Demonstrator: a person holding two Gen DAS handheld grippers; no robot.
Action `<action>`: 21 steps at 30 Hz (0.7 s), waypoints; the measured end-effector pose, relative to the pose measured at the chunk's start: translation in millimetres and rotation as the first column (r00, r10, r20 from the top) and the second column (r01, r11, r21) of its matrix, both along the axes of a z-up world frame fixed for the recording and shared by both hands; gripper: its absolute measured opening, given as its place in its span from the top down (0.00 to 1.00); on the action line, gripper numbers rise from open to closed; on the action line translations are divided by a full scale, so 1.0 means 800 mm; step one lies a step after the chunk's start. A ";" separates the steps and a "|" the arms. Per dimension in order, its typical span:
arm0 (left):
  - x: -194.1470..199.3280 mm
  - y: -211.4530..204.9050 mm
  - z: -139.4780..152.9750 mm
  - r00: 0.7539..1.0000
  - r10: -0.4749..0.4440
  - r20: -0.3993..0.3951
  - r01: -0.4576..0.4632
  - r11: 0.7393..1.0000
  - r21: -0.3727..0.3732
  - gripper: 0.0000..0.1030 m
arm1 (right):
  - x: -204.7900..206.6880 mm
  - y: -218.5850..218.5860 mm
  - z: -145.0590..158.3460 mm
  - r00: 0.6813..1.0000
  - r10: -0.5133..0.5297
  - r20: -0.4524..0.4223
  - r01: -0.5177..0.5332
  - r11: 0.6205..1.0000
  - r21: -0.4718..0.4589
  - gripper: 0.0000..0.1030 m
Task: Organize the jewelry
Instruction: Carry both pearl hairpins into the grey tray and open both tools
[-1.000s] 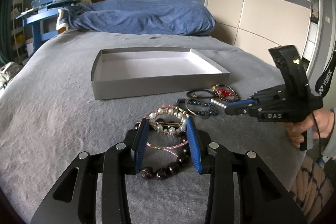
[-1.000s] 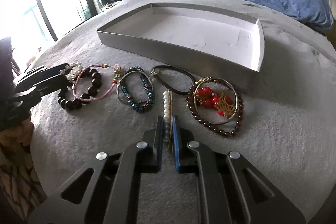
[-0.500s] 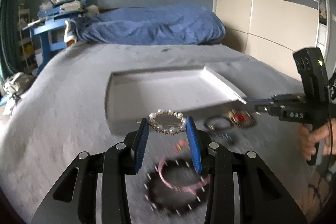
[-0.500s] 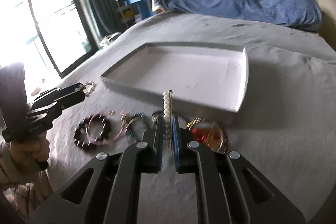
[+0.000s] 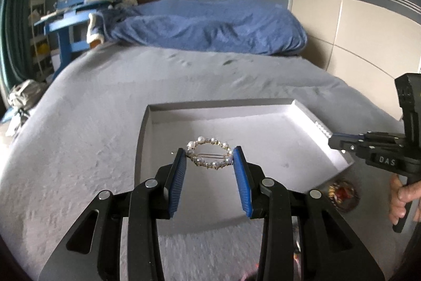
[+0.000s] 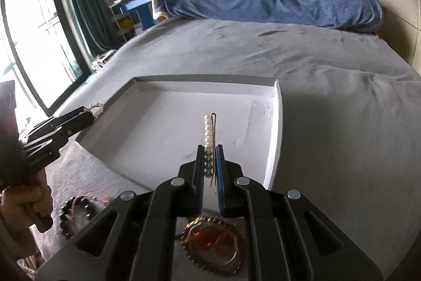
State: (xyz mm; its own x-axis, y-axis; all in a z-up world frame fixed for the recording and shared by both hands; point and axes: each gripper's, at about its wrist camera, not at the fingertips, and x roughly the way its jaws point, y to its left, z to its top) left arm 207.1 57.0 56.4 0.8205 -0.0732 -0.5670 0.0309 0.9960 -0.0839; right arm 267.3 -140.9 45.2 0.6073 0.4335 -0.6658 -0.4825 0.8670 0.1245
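Observation:
My left gripper [image 5: 209, 157] is shut on an oval pearl hair clip [image 5: 209, 153] and holds it in the air over the near left part of the shallow grey tray [image 5: 141, 138]. My right gripper [image 6: 209, 153] is shut on a straight pearl hair pin [image 6: 209, 132] and holds it over the tray's [image 6: 278, 128] near right part. Each gripper shows in the other's view: the right gripper [image 5: 332, 142] at the tray's right rim, the left gripper [image 6: 90, 113] at its left rim. The tray holds no jewelry.
The tray lies on a grey bed cover. A red and gold bracelet [image 6: 213, 244] and a dark bead bracelet [image 6: 76, 212] lie on the cover in front of the tray. A blue duvet [image 5: 210, 25] lies at the far end of the bed.
Both grippers lifted their pieces off the bed cover and carried them forward over the tray. The remaining bracelets have dropped below and behind the fingers.

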 end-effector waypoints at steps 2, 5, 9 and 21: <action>0.012 0.002 -0.009 0.999 0.002 -0.034 -0.002 1.000 0.001 0.63 | 0.006 0.003 -0.008 1.000 -0.005 -0.018 0.005 1.000 -0.022 0.92; 0.023 0.002 -0.021 0.997 -0.003 -0.083 0.003 1.000 0.008 0.63 | 0.012 0.006 -0.022 0.999 -0.012 -0.042 0.009 0.998 -0.057 0.92; 0.031 0.002 -0.036 0.989 -0.013 -0.145 0.013 1.000 0.004 0.63 | 0.014 0.012 -0.038 0.998 -0.010 -0.069 0.003 0.996 -0.091 0.92; 0.005 -0.006 -0.018 0.996 -0.051 -0.073 0.053 0.998 0.020 0.24 | -0.011 0.008 -0.030 1.000 -0.006 -0.006 0.005 0.998 -0.056 0.61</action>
